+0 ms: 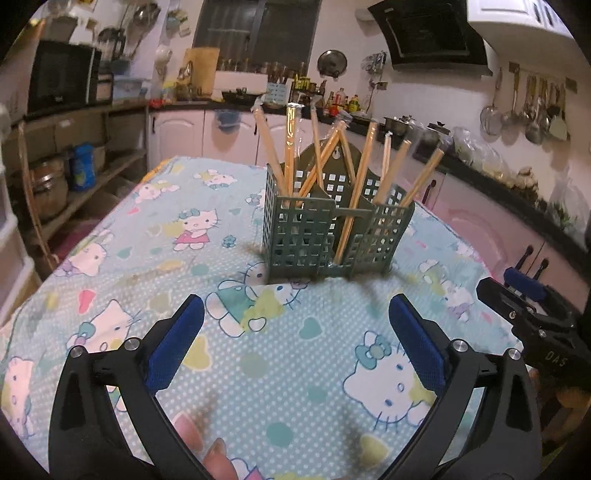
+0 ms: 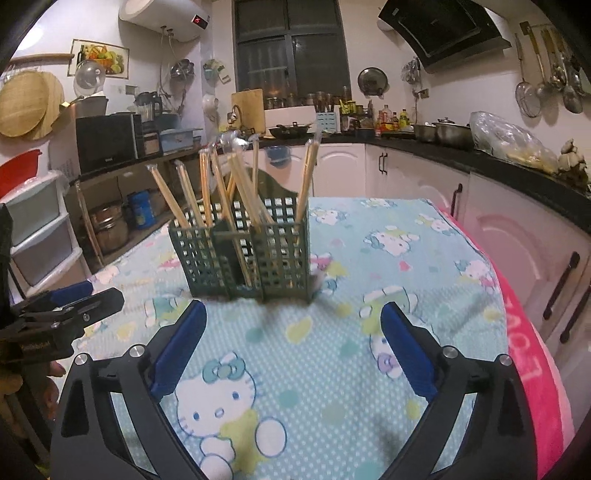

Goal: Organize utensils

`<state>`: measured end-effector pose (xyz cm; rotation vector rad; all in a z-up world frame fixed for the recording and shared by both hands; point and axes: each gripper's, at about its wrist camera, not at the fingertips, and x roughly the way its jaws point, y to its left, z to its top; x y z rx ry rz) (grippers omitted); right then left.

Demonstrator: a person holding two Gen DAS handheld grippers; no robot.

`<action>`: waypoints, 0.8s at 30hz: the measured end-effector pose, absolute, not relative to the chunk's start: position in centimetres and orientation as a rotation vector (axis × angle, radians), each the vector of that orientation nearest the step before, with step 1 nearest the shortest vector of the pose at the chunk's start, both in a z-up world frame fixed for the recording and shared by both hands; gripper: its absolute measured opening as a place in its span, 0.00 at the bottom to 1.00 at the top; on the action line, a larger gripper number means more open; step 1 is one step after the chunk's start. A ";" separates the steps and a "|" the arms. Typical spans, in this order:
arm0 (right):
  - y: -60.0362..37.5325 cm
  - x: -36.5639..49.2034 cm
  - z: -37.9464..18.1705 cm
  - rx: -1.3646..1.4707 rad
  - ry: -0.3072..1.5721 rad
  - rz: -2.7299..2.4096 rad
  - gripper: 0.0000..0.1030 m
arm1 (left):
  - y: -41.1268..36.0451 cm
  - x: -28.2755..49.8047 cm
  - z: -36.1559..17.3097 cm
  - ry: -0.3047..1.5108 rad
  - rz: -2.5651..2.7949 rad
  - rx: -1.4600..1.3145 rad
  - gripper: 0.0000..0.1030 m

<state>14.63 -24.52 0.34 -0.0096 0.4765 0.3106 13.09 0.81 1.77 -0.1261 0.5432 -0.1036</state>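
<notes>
Chopsticks [image 1: 349, 199] stand in holder [image 1: 314, 236] ahead of both tongs (left [image 1: 295, 332], right [image 2: 291, 339]); wide apart, empty.

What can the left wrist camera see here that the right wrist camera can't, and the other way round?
Only the left wrist view shows the left gripper head-on, its jaws wide apart and empty, and a blue tub on open shelves.

Only the right wrist view shows the right gripper head-on, also open and empty, a white water heater, a fruit picture and a pink towel at the table's edge.

Both show the green utensil holder with wrapped chopsticks upright in it, on the cartoon-cat tablecloth.
</notes>
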 end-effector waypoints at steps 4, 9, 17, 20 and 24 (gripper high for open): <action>-24.6 13.7 -0.6 -0.022 0.463 0.288 0.90 | 0.0 12.2 1.2 0.509 -0.097 -0.097 0.89; -24.3 12.3 -1.5 -0.061 0.445 0.267 0.91 | -0.4 11.8 0.3 0.503 -0.089 -0.096 0.89; -24.9 11.0 -2.0 -0.041 0.403 0.239 0.93 | -1.0 11.3 -0.5 0.493 -0.078 -0.073 0.89; -24.8 11.1 -2.0 -0.045 0.406 0.235 0.93 | -1.0 11.2 -0.5 0.490 -0.076 -0.075 0.89; -24.7 11.2 -2.1 -0.046 0.416 0.235 0.93 | -0.9 11.2 -0.4 0.488 -0.071 -0.084 0.89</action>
